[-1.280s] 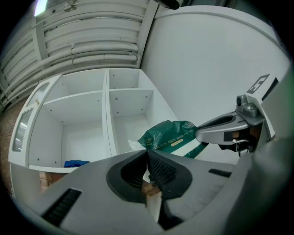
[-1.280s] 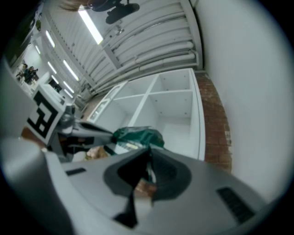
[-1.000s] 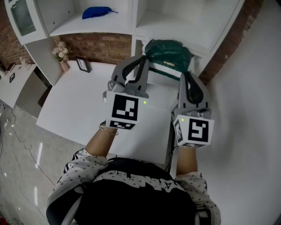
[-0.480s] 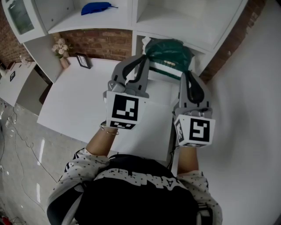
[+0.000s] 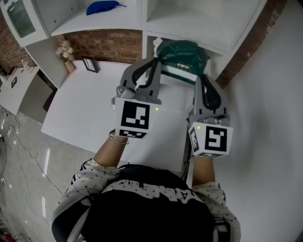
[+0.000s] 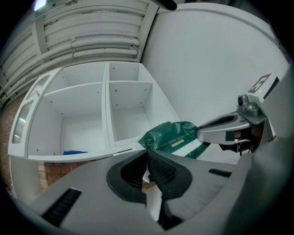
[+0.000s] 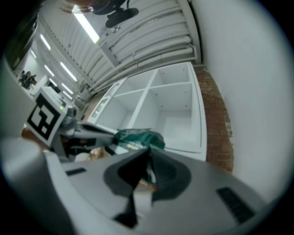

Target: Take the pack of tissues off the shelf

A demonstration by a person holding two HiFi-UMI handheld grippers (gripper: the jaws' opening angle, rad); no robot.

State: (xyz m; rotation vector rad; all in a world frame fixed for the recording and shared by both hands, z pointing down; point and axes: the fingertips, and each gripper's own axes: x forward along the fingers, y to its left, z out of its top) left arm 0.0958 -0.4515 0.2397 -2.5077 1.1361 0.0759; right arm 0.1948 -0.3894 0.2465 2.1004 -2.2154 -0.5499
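Head view: green pack of tissues (image 5: 182, 56) at the front of the shelf's (image 5: 94, 28) right-hand compartment. Left gripper (image 5: 153, 64) and right gripper (image 5: 204, 79) are each pinched tight on an end flap. Recommended: draw both away from the shelf together, level, since the thin flaps look liable to slip.

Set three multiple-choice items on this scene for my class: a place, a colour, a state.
1. Where does the blue object lie? A on a shelf; B on the table; C on the floor.
2. What colour is the pack of tissues? A red; B green; C yellow.
3. How do the left gripper's jaws stand? A wide apart; B together; C gripping a cup.
Answers: A, it lies on the upper left shelf; B, its wrapper is dark green; B, the pads meet in the left gripper view.
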